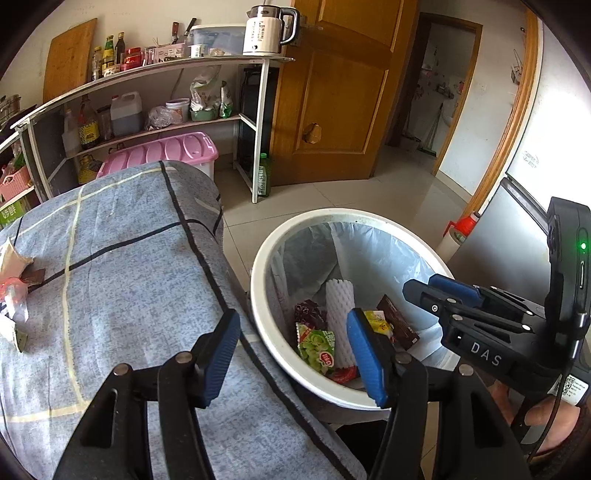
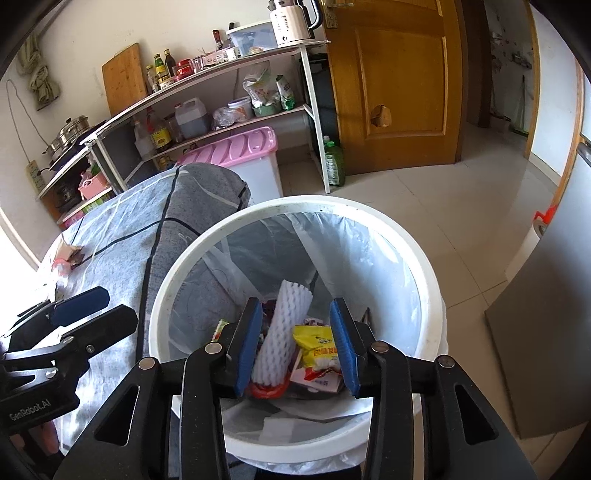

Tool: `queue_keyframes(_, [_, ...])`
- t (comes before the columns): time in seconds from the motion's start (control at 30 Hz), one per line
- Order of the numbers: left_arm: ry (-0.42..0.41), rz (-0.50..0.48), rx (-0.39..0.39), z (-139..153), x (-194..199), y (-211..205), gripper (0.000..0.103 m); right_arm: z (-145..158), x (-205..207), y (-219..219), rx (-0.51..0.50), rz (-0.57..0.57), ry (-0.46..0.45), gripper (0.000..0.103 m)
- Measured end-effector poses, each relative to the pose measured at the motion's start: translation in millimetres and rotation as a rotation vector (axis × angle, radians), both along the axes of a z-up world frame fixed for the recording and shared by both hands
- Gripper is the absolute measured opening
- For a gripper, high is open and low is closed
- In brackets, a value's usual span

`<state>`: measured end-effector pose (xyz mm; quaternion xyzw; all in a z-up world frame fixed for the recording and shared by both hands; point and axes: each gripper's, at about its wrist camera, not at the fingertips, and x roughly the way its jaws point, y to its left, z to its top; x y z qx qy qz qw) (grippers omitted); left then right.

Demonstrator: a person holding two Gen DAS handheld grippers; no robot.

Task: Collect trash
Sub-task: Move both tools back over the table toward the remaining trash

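Observation:
A white trash bin (image 1: 258,295) with a clear liner stands beside the cloth-covered table (image 1: 122,280); it also shows in the right wrist view (image 2: 428,280). Inside lie a white foam net sleeve (image 2: 282,332), a yellow wrapper (image 2: 314,347), a green snack packet (image 1: 317,349) and a brown wrapper (image 1: 397,323). My right gripper (image 2: 295,343) is open and empty above the bin's mouth; it also shows in the left wrist view (image 1: 424,291). My left gripper (image 1: 291,354) is open and empty over the table's edge and bin rim. Wrappers (image 1: 14,280) lie at the table's far left.
A metal shelf rack (image 1: 147,110) with bottles, a kettle (image 1: 266,31) and a pink-lidded box (image 1: 166,151) stands behind the table. A wooden door (image 1: 332,92) and tiled floor (image 1: 388,188) lie beyond the bin. A grey appliance (image 2: 546,350) stands at right.

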<state>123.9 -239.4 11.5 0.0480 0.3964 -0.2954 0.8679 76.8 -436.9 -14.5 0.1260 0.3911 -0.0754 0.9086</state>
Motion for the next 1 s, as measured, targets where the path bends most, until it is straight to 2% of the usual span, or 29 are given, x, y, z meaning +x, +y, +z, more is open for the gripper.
queue_keyframes(0.53, [-0.021, 0.188, -0.013, 5.7, 11.8, 95.1, 0.064, 17.2, 27.7, 76.2, 0.001, 0.138, -0.057, 0.045])
queue_keyframes(0.67, [-0.039, 0.258, -0.001, 4.8, 14.9, 127.2, 0.064, 20.4, 39.3, 100.9, 0.0, 0.195, -0.075, 0.045])
queue_keyframes(1.0, [0.012, 0.481, -0.031, -8.6, 31.7, 216.1, 0.065, 19.0, 75.1, 160.1, 0.004, 0.316, -0.078, 0.046])
